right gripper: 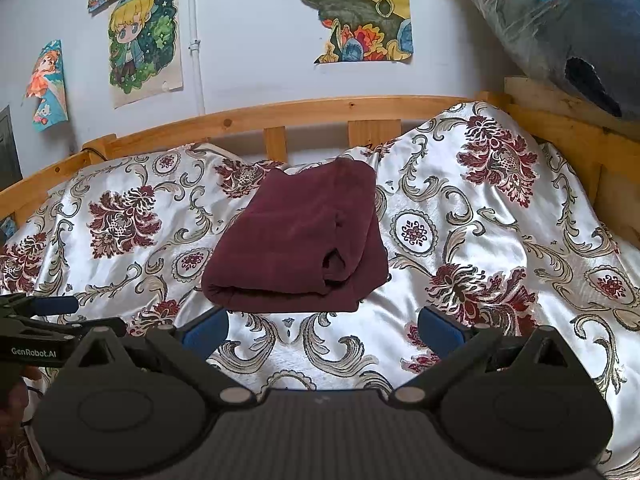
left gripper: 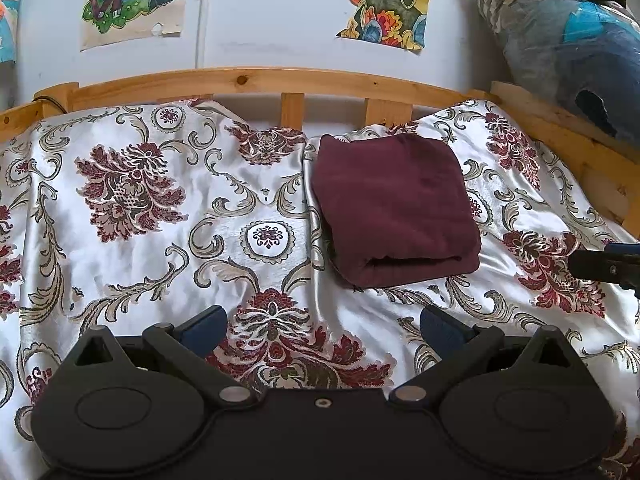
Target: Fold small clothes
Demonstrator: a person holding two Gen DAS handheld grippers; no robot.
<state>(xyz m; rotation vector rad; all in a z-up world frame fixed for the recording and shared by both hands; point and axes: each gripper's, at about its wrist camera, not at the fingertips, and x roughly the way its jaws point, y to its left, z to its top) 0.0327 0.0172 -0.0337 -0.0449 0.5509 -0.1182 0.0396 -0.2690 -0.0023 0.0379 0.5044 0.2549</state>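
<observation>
what the two views cut off or hide

in the left view the right gripper (left gripper: 606,266) pokes in at three o'clock, its fingertips out of frame, so its jaws can't be read; a poster (left gripper: 9,12) at ten o'clock and a wrapped bundle (left gripper: 568,52) at two o'clock are clipped by the edge. in the right view the left gripper (right gripper: 44,312) at nine o'clock is half cropped, and the cloth (right gripper: 298,240) hides its own inner layers.

One readable mark: a brand name on a gripper.
"GenRobot.AI" stands in pale letters on the black plastic body of the left gripper (right gripper: 60,312), seen at the right wrist view's left edge.
</observation>
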